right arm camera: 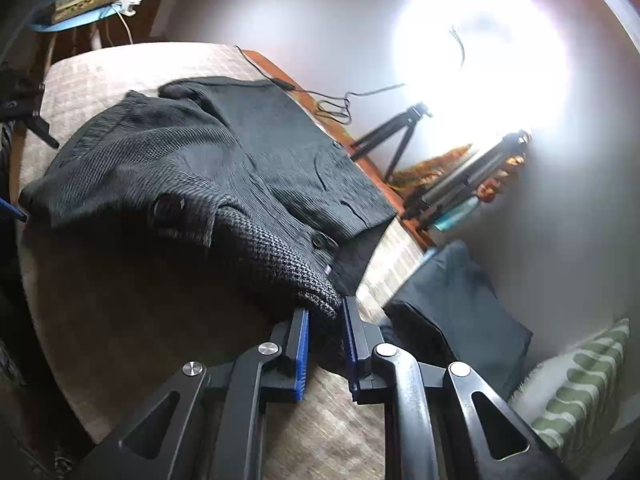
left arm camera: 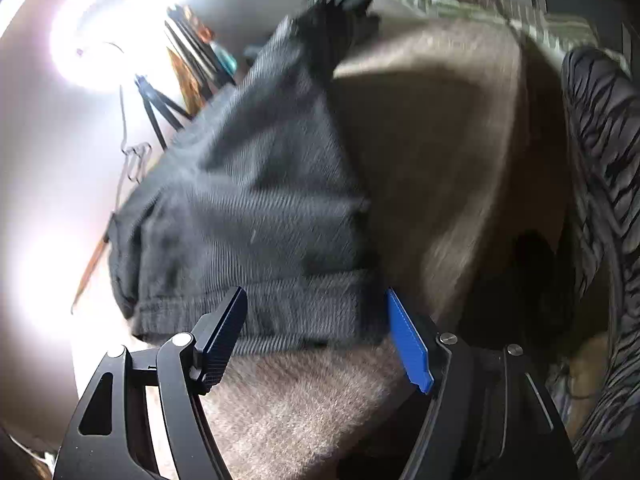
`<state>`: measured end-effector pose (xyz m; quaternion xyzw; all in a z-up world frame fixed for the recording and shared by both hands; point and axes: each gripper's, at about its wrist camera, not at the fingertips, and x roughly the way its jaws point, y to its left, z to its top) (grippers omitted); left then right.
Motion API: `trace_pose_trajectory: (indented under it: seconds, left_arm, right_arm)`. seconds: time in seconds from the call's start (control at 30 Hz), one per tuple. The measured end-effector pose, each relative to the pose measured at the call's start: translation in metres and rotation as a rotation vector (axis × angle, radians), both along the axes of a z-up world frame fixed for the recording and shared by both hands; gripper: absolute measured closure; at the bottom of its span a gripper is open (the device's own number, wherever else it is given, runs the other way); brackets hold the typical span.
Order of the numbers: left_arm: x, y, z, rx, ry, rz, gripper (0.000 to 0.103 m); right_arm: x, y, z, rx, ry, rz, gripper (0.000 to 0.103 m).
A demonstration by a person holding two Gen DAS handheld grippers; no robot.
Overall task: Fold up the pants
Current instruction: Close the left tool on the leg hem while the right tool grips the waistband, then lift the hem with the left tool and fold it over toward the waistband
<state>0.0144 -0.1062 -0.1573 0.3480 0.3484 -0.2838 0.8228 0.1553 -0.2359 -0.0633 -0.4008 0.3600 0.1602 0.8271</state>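
The dark grey pants [right arm camera: 224, 168] are lying across a beige-covered bed [right arm camera: 100, 76], already doubled over themselves, so the folding is looking roughly midway to me, with another fold probably remaining. The right hand-held gripper [right arm camera: 326, 344] is pinching a corner of the fabric and holding it up off the cover. The left hand-held gripper [left arm camera: 316, 344] is standing open over the ribbed waistband, gripping nothing. Tripods [right arm camera: 400, 140] and a cable [right arm camera: 332, 108] are crowding the far edge; a dark pillow [right arm camera: 460, 312] is sitting nearby.
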Motion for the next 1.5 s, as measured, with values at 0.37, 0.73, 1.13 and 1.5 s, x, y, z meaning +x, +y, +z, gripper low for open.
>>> trace_pose_trajectory:
  seconds: [0.37, 0.73, 1.13, 1.5]
  left_arm:
    - [-0.017, -0.001, 0.019, -0.085, -0.046, -0.088, 0.033]
    - [0.012, -0.002, -0.005, -0.021, 0.110, -0.142, 0.066]
    - [0.032, 0.050, 0.063, -0.222, 0.007, -0.057, 0.091]
    - [0.099, 0.127, 0.133, -0.448, -0.038, 0.087, 0.091]
  right_arm:
    - [0.002, -0.002, -0.028, -0.004, 0.044, 0.006, 0.090]
    - [0.003, -0.012, -0.036, -0.006, 0.053, -0.014, 0.090]
    - [0.006, 0.002, -0.017, -0.022, 0.008, -0.035, 0.090]
    - [0.044, 0.012, 0.036, 0.124, -0.038, -0.113, 0.098]
